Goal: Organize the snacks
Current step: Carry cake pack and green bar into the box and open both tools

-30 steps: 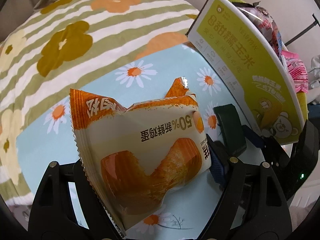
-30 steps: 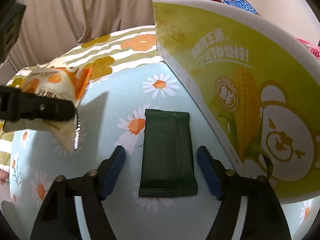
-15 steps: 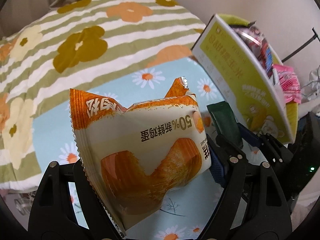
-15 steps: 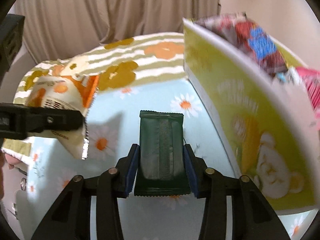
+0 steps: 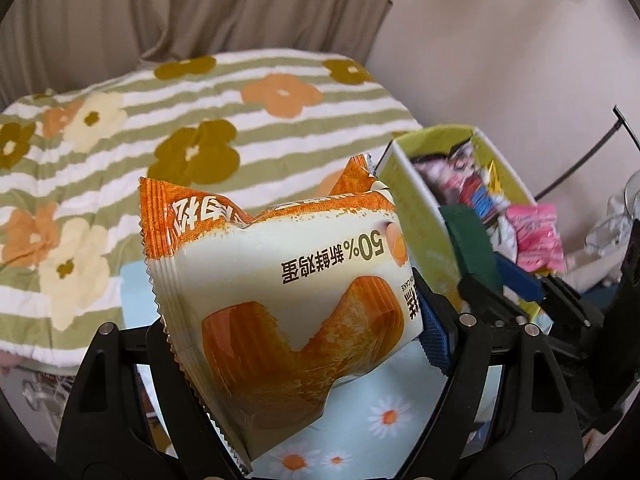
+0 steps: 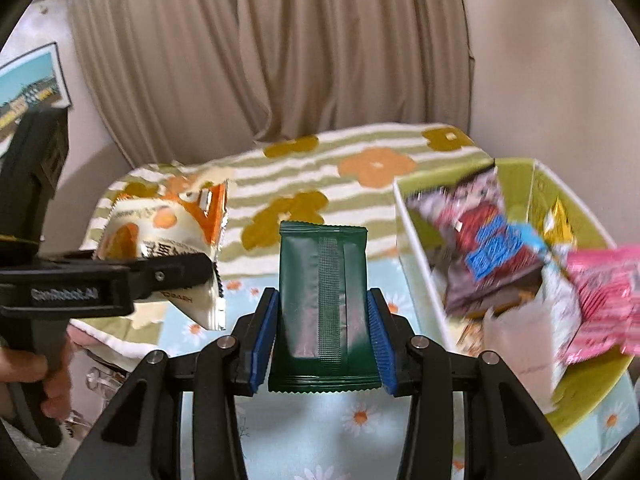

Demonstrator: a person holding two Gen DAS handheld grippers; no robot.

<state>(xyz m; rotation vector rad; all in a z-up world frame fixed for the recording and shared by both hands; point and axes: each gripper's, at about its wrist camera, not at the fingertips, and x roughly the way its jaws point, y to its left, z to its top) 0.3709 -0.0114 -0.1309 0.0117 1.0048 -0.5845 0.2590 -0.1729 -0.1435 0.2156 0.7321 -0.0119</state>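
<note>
My left gripper (image 5: 296, 344) is shut on an orange and cream cake packet (image 5: 280, 296) and holds it in the air above the table. My right gripper (image 6: 322, 336) is shut on a dark green snack packet (image 6: 322, 300), lifted off the table. In the right wrist view the left gripper (image 6: 172, 276) with the cake packet (image 6: 164, 236) is to the left. In the left wrist view the green packet (image 5: 474, 246) is to the right, beside the yellow-green snack box (image 5: 424, 216). That box (image 6: 420, 272) holds several packets.
A pink packet (image 6: 604, 300) and a dark packet with blue print (image 6: 480, 248) lie in the box. The table has a light blue daisy cloth (image 6: 360, 420). Behind it lies a green-striped flowered blanket (image 5: 160, 128), with curtains (image 6: 280, 60) beyond.
My right gripper closed on the green packet and lifted it off the cloth. Both grippers have risen, and the box's inside now shows from above.
</note>
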